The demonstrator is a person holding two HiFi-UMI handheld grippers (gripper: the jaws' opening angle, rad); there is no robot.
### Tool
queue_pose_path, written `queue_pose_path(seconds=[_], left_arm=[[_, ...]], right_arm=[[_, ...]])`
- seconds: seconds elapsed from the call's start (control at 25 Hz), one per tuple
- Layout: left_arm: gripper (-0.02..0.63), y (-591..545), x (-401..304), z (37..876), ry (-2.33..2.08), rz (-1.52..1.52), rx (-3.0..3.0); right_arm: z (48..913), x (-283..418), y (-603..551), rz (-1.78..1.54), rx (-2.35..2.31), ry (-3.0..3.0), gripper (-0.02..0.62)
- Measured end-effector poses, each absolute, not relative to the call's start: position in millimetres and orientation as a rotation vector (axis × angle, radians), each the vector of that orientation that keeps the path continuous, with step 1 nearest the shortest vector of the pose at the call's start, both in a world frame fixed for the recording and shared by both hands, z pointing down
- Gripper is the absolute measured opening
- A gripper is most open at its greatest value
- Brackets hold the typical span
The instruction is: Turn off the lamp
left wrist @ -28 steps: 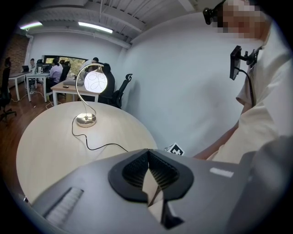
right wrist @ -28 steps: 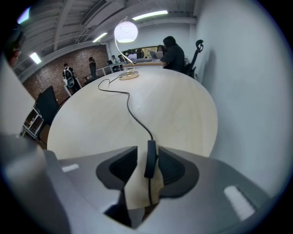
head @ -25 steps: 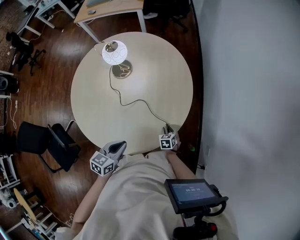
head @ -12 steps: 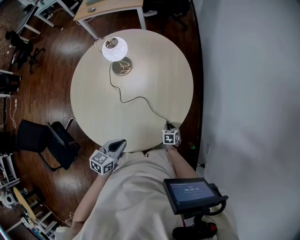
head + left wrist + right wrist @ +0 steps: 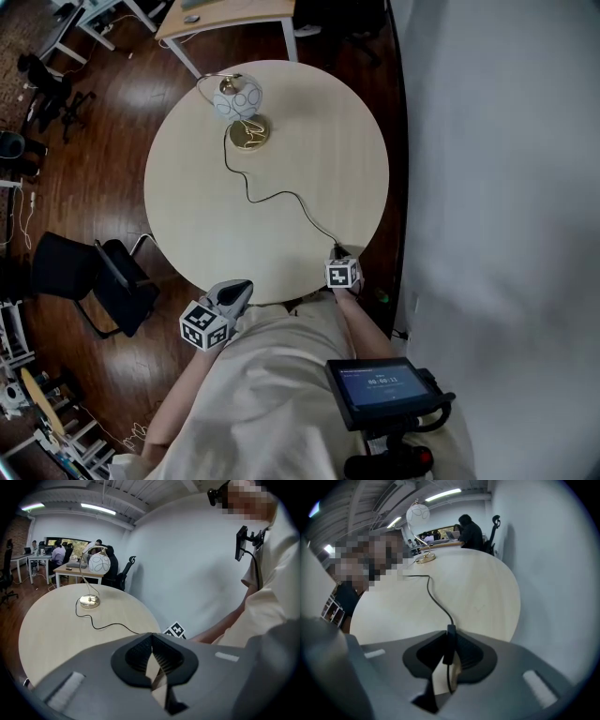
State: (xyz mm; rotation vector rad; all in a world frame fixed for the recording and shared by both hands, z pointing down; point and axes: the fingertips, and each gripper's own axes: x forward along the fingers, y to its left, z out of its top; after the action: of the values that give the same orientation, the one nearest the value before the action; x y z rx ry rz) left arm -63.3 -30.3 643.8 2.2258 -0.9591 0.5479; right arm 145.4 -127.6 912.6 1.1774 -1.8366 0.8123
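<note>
The right gripper (image 5: pixel 450 635), whose jaws have just been closing, is clamped on the inline switch (image 5: pixel 449 646) at the near edge of the table (image 5: pixel 337 159), and the cord (image 5: pixel 281 196) runs away from it to the lamp (image 5: pixel 238 99) on the far side; the left gripper (image 5: pixel 151 638), jaws together and empty, is farther off.

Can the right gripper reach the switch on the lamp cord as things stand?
Probably yes: the switch already sits between the jaws of the right gripper, which have just been closing on it; nothing blocks it.
</note>
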Motion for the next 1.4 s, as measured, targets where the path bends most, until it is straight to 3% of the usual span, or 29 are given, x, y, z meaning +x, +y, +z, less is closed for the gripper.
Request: queue_pose_path(seconds=[0.32,0.52,1.08,1.4], left_arm=[[-0.023,-27.7,-59.3,645.2,-0.946,0.546,2.227],[-0.023,-22.5,-49.8,652.0,-0.918,0.533,2.248],[-0.023,-17.7,-58.2,649.9,-0.737,0.504,2.383],[-0.023,-11.4,-132.9,635.6,-0.681,0.422,2.414]], right_arm=[[912.0,145.1,-129.1,0.719,1.183,-1.818,0.077],[894.0,143.5,-129.4,0.680,1.240,-1.877,0.146],[797.1,88.6,-126.6,0.678,1.370,-2.137,0.147],[714.8,49.3,-109.1,0.584,1.590,-2.238,0.121]])
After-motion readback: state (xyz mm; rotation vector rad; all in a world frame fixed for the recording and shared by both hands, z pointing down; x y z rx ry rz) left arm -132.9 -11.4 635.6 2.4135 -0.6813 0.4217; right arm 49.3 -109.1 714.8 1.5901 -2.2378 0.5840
